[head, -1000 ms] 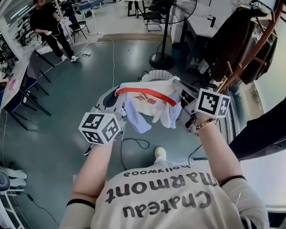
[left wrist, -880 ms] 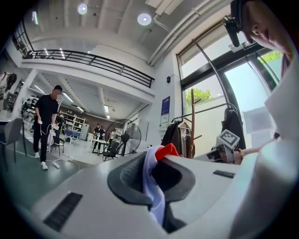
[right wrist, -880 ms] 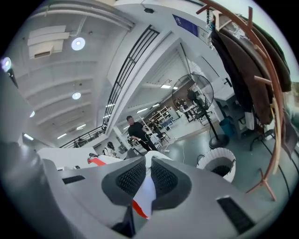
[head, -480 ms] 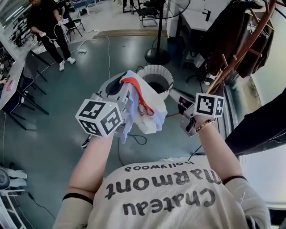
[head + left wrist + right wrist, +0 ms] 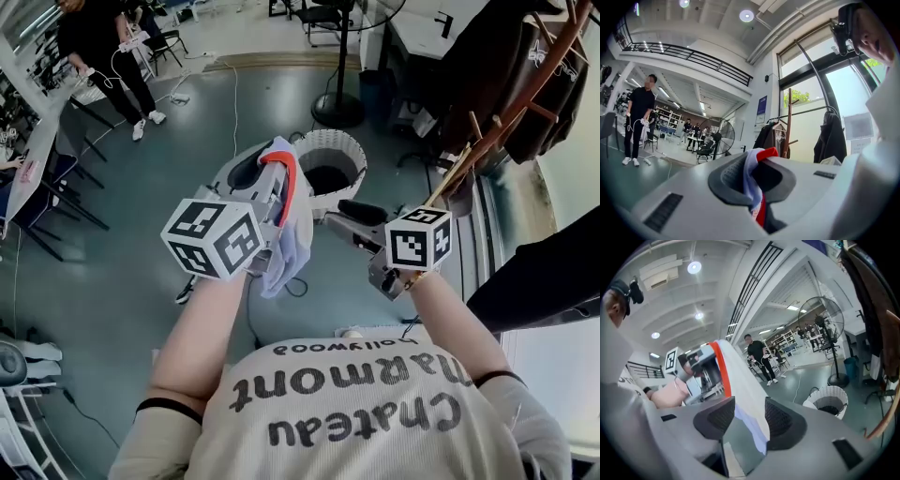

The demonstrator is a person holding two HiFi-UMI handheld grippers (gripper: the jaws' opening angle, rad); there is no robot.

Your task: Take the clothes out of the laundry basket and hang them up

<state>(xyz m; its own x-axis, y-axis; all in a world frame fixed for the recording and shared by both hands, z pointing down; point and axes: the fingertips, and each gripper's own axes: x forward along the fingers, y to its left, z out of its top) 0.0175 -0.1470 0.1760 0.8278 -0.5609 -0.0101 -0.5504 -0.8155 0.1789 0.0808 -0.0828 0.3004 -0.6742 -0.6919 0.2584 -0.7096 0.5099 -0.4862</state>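
While left gripper [image 5: 757,163] pinches limp white, red-trimmed garment [image 5: 298,225] | right gripper [image 5: 745,416] jaws just opening, garment hanging loosely between.

A smooth blue-grey floor [image 5: 122,272] is seen beneath everything. A white woven laundry basket [image 5: 349,150] is set upright on it, its open top turned up and its inside dark. Just beyond the basket, the round black base of a fan stand [image 5: 337,110] is placed. A thin white cable [image 5: 235,94] is laid across the floor. At the far left, a standing person's white shoes [image 5: 157,117] are planted, and nearer, black chair legs [image 5: 84,214] are set.
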